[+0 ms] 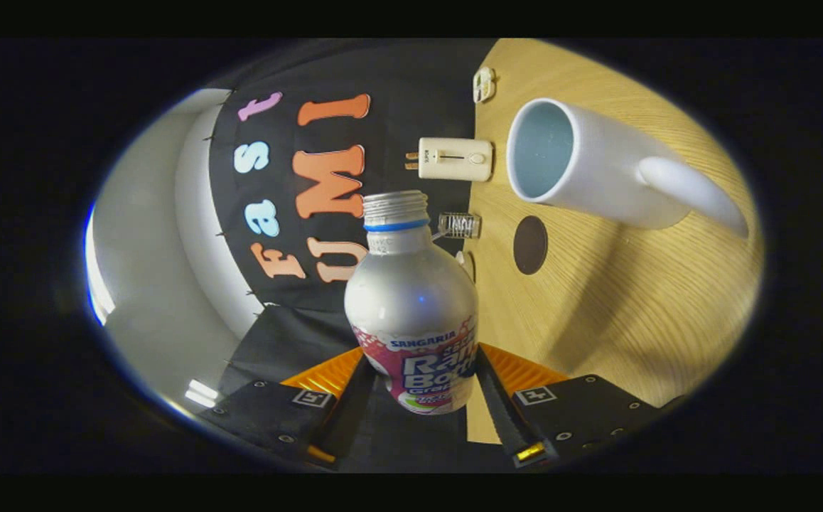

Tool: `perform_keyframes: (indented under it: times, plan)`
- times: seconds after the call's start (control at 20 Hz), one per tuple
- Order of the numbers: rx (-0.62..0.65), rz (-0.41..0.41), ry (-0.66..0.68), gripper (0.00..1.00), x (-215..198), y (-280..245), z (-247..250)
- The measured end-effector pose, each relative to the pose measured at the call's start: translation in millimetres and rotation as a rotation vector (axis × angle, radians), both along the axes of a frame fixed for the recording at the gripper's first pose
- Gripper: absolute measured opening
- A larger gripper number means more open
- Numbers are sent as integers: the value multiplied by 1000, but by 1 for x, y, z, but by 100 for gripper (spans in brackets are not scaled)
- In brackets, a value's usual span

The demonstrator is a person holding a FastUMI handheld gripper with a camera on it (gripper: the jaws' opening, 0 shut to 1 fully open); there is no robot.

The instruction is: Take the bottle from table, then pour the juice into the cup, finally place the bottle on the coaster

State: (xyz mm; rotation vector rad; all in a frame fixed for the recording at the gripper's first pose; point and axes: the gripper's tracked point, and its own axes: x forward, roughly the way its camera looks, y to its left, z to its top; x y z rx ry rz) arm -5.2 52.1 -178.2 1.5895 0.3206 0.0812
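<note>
Two fingers clamp bottle [411, 306] at label; gripper [417, 384] rolled sideways, bottle lifted, cap off. Cup [582, 163] right and beyond mouth, coaster [530, 244] between them. Pour step under way; next: bring mouth over cup rim, tilt further.

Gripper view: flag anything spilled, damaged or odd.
No spill or damage. The bottle is capless between the gripper fingers, tipped sideways relative to the table, mouth short of the cup.

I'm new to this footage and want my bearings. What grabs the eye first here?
The silver bottle, open-necked, sits clamped between the gripper fingers. Beyond them on the wooden table stands a white cup, with a dark round coaster between bottle and cup.
</note>
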Motion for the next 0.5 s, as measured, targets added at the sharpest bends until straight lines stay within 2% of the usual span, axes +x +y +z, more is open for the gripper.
perform_keyframes:
  times: [0.5]
  plan:
    - [194,-35,-7,78,14,-8,8]
